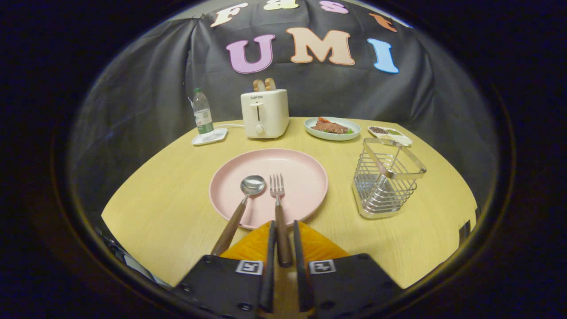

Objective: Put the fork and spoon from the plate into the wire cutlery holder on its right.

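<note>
Yellow bench (pixel 168 221) nearest, the hand-held gripper (pixel 283 241) nearly closed about the fork (pixel 279 212) handle overhanging the pink plate (pixel 305 177); a skewed pinch risks dropping it before the wire cutlery holder (pixel 387 179) beyond, right.

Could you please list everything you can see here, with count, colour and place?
table: one, light wood, under everything
plate: one, pink, just ahead of the gripper
spoon: one, steel with brown handle, on the plate, left of the fork
fork: one, steel with brown handle, handle between the gripper's fingers
wire cutlery holder: one, silver, right of the plate
toaster: one, cream, with two bread slices, beyond the plate
bottle: one, clear, left of the toaster
food plate: one, pale, right of the toaster
small dish: one, white, behind the holder
gripper: one, fingers narrowly apart, flanking the fork handle
</note>
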`<state>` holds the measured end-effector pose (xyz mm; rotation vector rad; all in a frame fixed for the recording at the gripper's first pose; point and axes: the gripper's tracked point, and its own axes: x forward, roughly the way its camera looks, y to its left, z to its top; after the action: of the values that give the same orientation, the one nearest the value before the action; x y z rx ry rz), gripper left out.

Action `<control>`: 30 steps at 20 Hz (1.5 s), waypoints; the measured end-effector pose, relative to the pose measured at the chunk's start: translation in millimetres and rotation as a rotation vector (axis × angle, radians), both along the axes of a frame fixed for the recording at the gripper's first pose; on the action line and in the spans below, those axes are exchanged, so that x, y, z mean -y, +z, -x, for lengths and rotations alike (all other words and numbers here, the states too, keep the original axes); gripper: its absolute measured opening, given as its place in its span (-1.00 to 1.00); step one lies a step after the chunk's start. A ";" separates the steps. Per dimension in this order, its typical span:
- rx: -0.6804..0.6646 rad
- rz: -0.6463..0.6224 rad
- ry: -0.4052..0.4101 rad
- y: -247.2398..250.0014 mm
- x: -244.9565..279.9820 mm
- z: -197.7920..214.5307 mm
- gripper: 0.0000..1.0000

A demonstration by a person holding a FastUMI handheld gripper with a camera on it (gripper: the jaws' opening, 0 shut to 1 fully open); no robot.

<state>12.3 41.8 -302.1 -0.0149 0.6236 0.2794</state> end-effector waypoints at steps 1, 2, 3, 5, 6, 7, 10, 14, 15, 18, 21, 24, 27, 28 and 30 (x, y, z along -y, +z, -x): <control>-0.005 0.006 0.000 0.8 0.6 -0.5 -0.61; -0.009 0.011 0.007 3.4 0.1 -1.4 -0.67; -0.013 0.023 0.011 2.4 1.2 -2.4 -0.72; -0.017 0.016 0.021 4.3 2.5 -4.1 -0.83; -0.020 0.003 0.025 6.9 2.7 -4.4 -0.84; -0.024 -0.010 0.021 9.6 3.7 -3.7 -0.84; -0.047 -0.035 0.021 17.8 7.9 -0.7 -0.84; -0.076 -0.054 0.044 40.2 16.8 4.1 -0.84; -0.080 -0.057 0.043 48.1 20.8 4.7 -0.84; -0.094 -0.066 0.039 75.7 35.5 3.9 -0.84; -0.113 -0.083 0.051 108.7 49.6 3.4 -0.84; -0.115 -0.057 0.057 143.7 71.7 -5.6 -0.84; -0.128 0.005 0.059 162.9 99.9 -12.6 -0.84; -0.146 0.022 0.049 164.6 110.8 -14.7 -0.84; -0.186 0.054 0.031 163.6 130.8 -15.6 -0.84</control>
<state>28.0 -89.0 -138.4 -0.0511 0.8160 0.2959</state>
